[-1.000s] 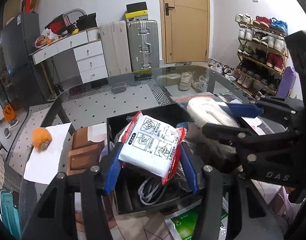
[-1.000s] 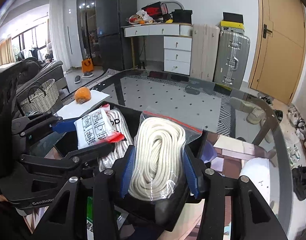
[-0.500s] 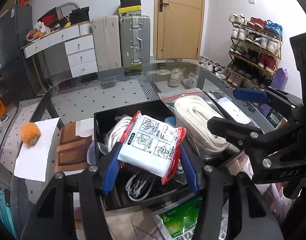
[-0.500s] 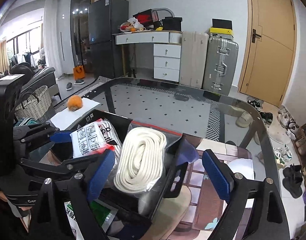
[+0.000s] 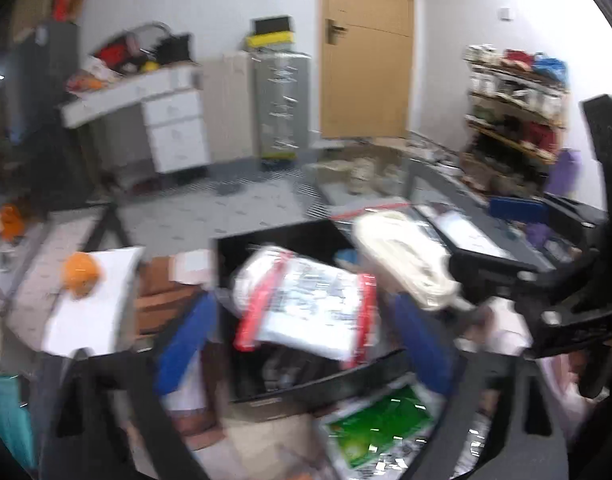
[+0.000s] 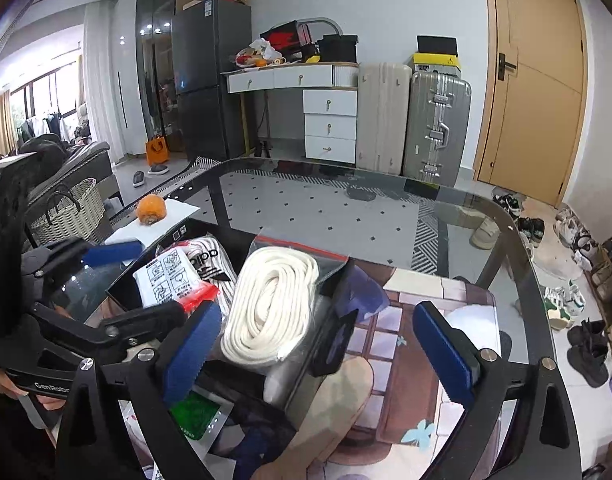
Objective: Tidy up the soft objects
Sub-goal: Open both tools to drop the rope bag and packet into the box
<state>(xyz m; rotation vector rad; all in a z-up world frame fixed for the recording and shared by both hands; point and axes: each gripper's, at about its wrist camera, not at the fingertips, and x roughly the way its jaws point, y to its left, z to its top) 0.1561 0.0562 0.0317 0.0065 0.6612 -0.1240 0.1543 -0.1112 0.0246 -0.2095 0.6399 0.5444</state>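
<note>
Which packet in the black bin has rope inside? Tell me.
The clear zip bag of coiled white rope, leaning at the right end of the black bin. The white packet with red edges beside it is flat and printed with instruction drawings.

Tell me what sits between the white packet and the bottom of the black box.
The white packet lies on an adidas-printed bundle already in the black box; the bagged rope leans beside it, not under it. The bottom is hidden.
</note>
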